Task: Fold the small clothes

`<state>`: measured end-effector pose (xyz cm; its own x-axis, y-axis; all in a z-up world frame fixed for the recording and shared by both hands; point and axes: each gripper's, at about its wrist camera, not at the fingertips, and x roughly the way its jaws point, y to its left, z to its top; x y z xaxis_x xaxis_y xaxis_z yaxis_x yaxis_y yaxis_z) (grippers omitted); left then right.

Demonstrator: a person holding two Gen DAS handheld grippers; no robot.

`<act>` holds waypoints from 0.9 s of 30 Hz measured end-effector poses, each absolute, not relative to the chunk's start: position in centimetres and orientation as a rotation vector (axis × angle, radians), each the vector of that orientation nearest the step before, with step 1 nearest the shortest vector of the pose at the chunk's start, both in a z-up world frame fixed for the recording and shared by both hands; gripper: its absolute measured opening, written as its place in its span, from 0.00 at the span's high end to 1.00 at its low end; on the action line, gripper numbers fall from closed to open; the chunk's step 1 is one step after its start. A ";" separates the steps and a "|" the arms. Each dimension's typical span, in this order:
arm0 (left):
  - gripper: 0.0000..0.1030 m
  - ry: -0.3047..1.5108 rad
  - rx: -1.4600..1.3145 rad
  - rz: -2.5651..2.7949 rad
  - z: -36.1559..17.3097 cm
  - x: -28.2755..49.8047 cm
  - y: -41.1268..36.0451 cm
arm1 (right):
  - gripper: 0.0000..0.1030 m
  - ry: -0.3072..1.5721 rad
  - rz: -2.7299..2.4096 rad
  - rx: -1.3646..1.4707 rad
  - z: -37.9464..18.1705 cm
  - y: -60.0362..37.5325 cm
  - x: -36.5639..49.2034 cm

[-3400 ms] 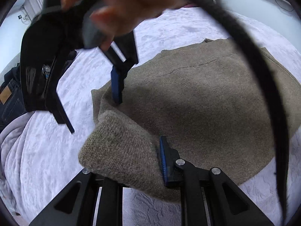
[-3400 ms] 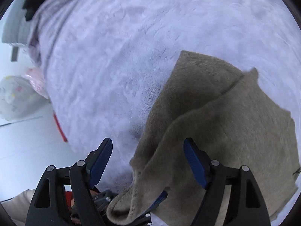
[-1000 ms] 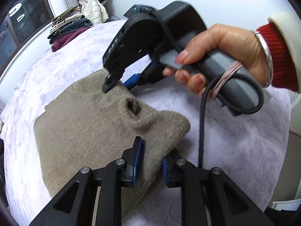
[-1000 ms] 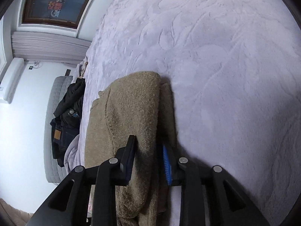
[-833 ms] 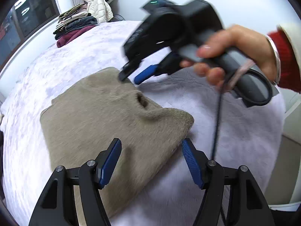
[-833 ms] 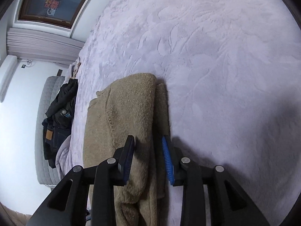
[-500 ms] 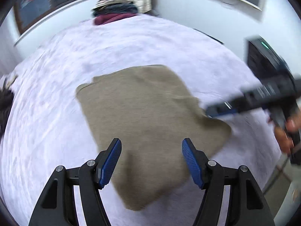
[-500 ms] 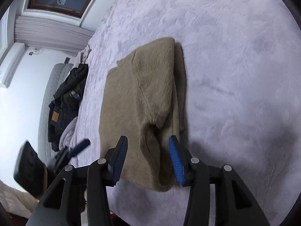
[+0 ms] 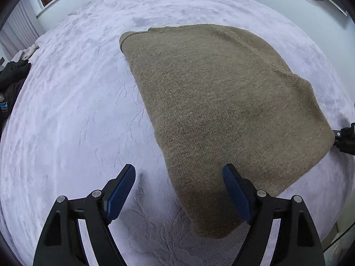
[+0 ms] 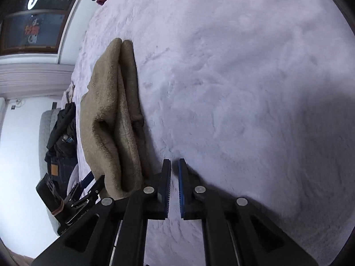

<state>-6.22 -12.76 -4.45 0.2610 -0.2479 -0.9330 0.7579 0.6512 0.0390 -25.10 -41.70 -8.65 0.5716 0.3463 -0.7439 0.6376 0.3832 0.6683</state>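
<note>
Your folded olive-brown knitted garment (image 9: pixel 224 102) lies flat on the lilac plush bedspread (image 9: pixel 73 115), bare cover open all around. Your left gripper (image 9: pixel 179 192) hovers over its near edge, jaws opening, gripping nothing. Your right gripper (image 10: pixel 174 188) sits closed and empty beside the fold.

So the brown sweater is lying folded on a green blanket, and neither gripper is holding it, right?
Not quite: the blanket is pale lilac, not green, as the left wrist view shows. The rest holds: the brown sweater lies folded on it, the left gripper has its jaws opening above a corner without pressing it, and the right gripper is shut on nothing beside it.
</note>
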 end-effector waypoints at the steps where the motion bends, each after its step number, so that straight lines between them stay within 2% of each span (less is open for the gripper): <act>1: 0.20 1.112 0.545 -0.726 -4.4 -6.3 -12.7 | 0.91 0.998 -0.241 1.207 -8.1 -41.6 -25.3; 5: 0.20 1.110 0.558 -0.715 -4.5 -6.3 -13.2 | 0.86 0.994 -0.232 1.074 -4.9 -40.5 -23.8; 6: 0.20 1.112 0.557 -0.712 -4.3 -6.4 -13.2 | 0.81 0.986 -0.210 1.034 -3.9 -40.2 -22.9; 7: 0.20 1.116 0.554 -0.708 -4.3 -6.5 -13.1 | 0.62 0.981 -0.190 1.008 -3.1 -40.1 -22.0; 8: 0.20 1.120 0.550 -0.706 -4.4 -6.0 -13.3 | 0.50 0.979 -0.170 0.986 -2.6 -39.8 -21.0; 9: 0.20 1.122 0.548 -0.704 -4.3 -5.9 -13.4 | 0.39 0.969 -0.144 0.965 -2.2 -39.5 -19.9; 10: 0.20 1.123 0.548 -0.703 -4.3 -6.0 -13.3 | 0.40 0.961 -0.118 0.948 -2.0 -39.3 -19.2; 11: 0.20 1.121 0.550 -0.702 -4.3 -5.9 -13.4 | 0.41 0.973 -0.097 0.924 -2.0 -39.0 -17.9; 12: 0.20 1.120 0.552 -0.702 -4.4 -5.9 -13.4 | 0.50 0.987 -0.100 0.907 -2.1 -38.8 -17.0; 13: 0.20 1.119 0.553 -0.701 -4.4 -6.0 -13.4 | 0.77 0.997 -0.101 0.905 -2.5 -38.7 -16.1; 14: 0.20 1.119 0.552 -0.700 -4.4 -6.0 -13.4 | 0.89 1.006 -0.101 0.925 -3.1 -38.8 -15.5; 15: 0.20 1.121 0.549 -0.701 -4.4 -6.0 -13.3 | 0.92 1.007 -0.118 0.952 -3.6 -39.1 -15.1; 22: 0.20 1.133 0.533 -0.706 -4.6 -5.8 -13.4 | 0.92 0.964 -0.169 1.184 -8.0 -41.6 -17.9; 27: 0.20 1.136 0.525 -0.708 -4.7 -5.8 -13.3 | 0.93 0.956 -0.158 1.197 -7.9 -41.5 -18.2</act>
<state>-5.79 -13.26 -4.67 0.2482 -0.2379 -0.9390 0.7385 0.6738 0.0244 -18.18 -41.47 -7.93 0.6165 0.3647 -0.6978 0.5701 0.4045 0.7151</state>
